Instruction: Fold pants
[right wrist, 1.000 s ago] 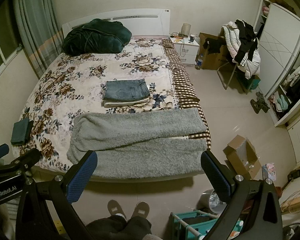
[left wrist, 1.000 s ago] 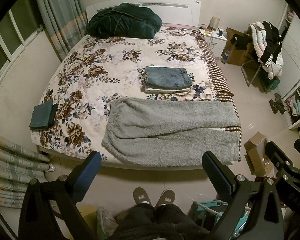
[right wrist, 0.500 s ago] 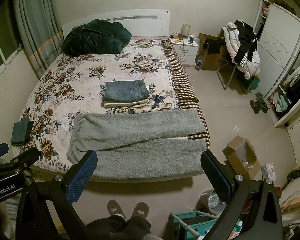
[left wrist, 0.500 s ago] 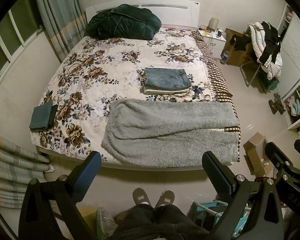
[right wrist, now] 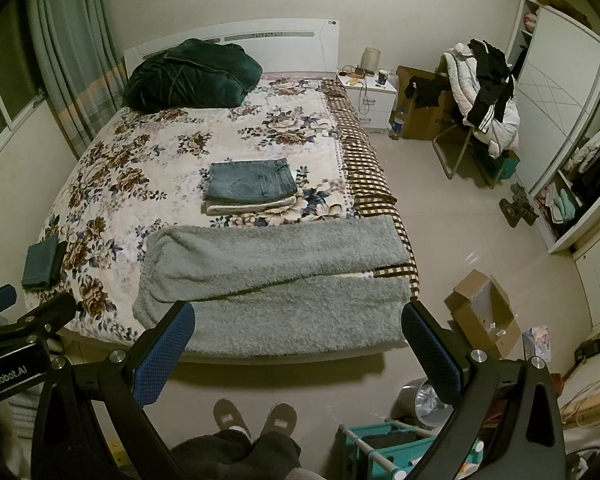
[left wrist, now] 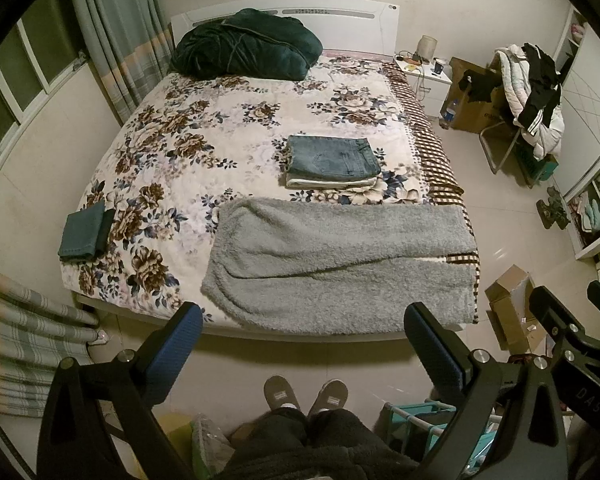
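A bed (left wrist: 203, 148) with a flowered cover fills the room. At its far end lies a dark green quilt (left wrist: 245, 50). A folded green cloth (left wrist: 84, 231) sits at the near left edge. On the right stand a white nightstand (right wrist: 370, 94) and a chair (right wrist: 482, 92) piled with clothes — nearer, an open carton (right wrist: 482, 314) on the floor. Curtains (right wrist: 65, 56) hang far left.

Nightstand (right wrist: 374, 90) clutter too small

"GenRobot.AI" on left claw (right wrist: 3, 344) body; "DAS" on right claw (left wrist: 572, 308) body.
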{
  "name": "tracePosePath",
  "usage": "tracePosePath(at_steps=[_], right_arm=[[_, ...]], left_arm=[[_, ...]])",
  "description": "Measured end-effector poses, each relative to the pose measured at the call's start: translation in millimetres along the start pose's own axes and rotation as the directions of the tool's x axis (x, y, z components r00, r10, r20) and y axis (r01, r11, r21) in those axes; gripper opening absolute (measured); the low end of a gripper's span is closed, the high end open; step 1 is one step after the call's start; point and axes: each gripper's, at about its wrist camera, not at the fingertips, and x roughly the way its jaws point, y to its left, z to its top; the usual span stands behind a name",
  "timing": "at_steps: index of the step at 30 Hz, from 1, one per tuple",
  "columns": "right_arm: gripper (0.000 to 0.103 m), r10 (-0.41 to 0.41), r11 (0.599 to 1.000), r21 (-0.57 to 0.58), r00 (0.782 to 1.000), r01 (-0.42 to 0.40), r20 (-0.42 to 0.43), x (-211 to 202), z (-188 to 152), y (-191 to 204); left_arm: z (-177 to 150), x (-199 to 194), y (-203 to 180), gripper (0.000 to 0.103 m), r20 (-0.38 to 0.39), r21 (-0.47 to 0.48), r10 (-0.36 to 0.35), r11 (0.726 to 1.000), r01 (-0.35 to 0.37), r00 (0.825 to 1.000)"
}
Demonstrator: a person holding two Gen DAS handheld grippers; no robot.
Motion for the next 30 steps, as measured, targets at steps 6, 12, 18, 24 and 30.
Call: tracePosePath(at_steps=[6,12,18,24,30], right_arm=[[0.103,0.006,1.000,-0.007,1.000,-0.006,-0.013,-16.6,24.5,-6.7],[0.103,0.018,1.000,0.012,0.999,-0.018,-0.041,13.8,23.6,-33.6],[0.103,0.010,0.998,0.066,0.997,-0.005,-0.077,99.6,46.4,-54.0],[0.103,-0.037,0.984,0.165,0.987,0.063,-0.157,240.5,92.2,-70.6],[0.103,-0.014,0.940,0.323,0.959,0.109,-0.283,426.1,139.9,-99.4]], left_arm=[[6.8,-2.4,-12.0,0.103,-0.005,-0.007,0.003,1.000,-0.003,1.000],[14.0,22.5,-13.9,0.103,0.003,-0.050,0.052,0.997,-0.051,0.999],[44.5,111.2,12.6,0.103,-0.030,-0.144,0.175,0.973,-0.178,0.984],[96.0,243.4,48.1,0.103,-0.190,-0.210,0.214,0.944,-0.253,0.958],[145.6,402.7,87.3,0.103,-0.393,-0.290,0.174,0.909,-0.301,0.903]])
